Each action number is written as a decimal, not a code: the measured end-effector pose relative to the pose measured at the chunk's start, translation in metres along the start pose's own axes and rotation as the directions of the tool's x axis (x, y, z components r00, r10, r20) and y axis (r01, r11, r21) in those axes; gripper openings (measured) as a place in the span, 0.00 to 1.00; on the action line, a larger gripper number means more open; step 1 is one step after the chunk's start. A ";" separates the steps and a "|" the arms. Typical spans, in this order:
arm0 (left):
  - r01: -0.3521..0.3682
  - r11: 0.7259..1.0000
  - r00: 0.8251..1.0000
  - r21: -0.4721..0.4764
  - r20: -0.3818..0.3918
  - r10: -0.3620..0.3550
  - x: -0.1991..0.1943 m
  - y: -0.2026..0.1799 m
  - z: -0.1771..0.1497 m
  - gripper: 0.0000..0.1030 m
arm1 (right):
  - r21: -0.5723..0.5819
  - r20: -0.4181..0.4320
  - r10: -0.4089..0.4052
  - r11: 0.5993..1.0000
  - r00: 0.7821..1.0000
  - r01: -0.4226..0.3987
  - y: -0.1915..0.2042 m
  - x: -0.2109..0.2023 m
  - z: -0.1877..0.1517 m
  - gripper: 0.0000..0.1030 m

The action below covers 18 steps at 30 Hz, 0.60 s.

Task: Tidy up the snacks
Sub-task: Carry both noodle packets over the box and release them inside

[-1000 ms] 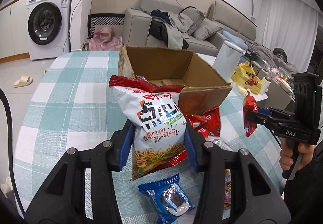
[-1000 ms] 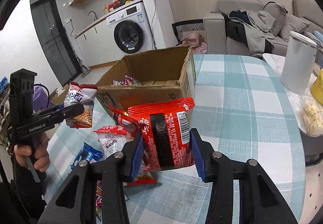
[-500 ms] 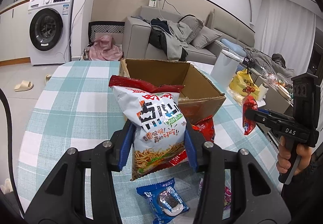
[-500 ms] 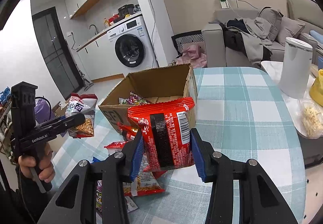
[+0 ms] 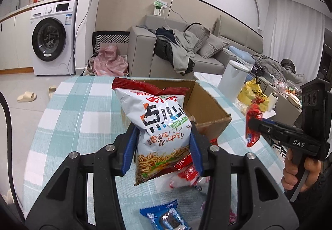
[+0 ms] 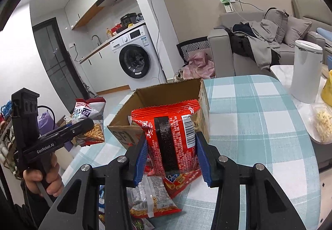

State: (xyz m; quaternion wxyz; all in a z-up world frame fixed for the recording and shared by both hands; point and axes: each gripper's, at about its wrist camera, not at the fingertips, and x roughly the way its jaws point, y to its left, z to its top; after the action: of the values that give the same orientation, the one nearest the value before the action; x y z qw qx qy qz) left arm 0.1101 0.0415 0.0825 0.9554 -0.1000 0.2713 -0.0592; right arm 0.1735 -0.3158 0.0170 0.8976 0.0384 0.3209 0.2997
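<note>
- Left wrist view: the left gripper [image 5: 161, 147] is clamped on a white noodle-snack bag [image 5: 157, 126], its blue pads pressing the bag's two sides. The bag stands upright between them, red top seal uppermost, lifted clear of the checked tablecloth [image 5: 78, 109].
- Behind the bag sits an open cardboard box [image 5: 209, 109] on the table; the bag's top edge overlaps the box's near side in this view.
- Below the held bag lie loose snacks on the cloth: a blue cookie packet [image 5: 166, 217] and a red-and-white packet [image 5: 188, 176].
- At the right edge, a hand [image 5: 298, 174] holds the right gripper [image 5: 254, 124], which pinches a red packet [image 5: 253, 124] seen edge-on, beside the box and above the table.
- Right wrist view: the right gripper [image 6: 172, 153] is closed on the red packet [image 6: 172, 136], back side facing the camera with a barcode and a black strip down the middle. It is held upright in front of the cardboard box [image 6: 166, 93], off the cloth.
- Under it lie more packets, among them a noodle-snack pack [image 6: 149, 199] flat on the tablecloth [image 6: 259, 118].
- At the left, the other hand [image 6: 43, 178] grips the left gripper [image 6: 89, 124], with the white noodle-snack bag [image 6: 89, 118] at its tip, left of the box.
</note>
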 end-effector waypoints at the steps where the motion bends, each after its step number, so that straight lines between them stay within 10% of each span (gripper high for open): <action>1: 0.001 1.000 1.000 0.002 0.002 -0.001 0.001 -0.002 0.003 0.42 | -0.001 0.001 -0.001 1.000 1.000 0.001 0.002 0.001 0.002 0.43; 18: 0.001 1.000 1.000 0.006 -0.031 -0.001 0.056 -0.018 0.032 0.42 | 0.039 0.008 0.030 0.999 1.000 -0.030 0.016 0.027 0.026 0.43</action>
State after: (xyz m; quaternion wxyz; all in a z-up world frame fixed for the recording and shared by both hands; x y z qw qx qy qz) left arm 0.1732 0.0195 0.0850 0.9513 -0.0965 0.2860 -0.0620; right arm 0.1979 -0.2844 0.0269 0.8933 0.0618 0.3228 0.3067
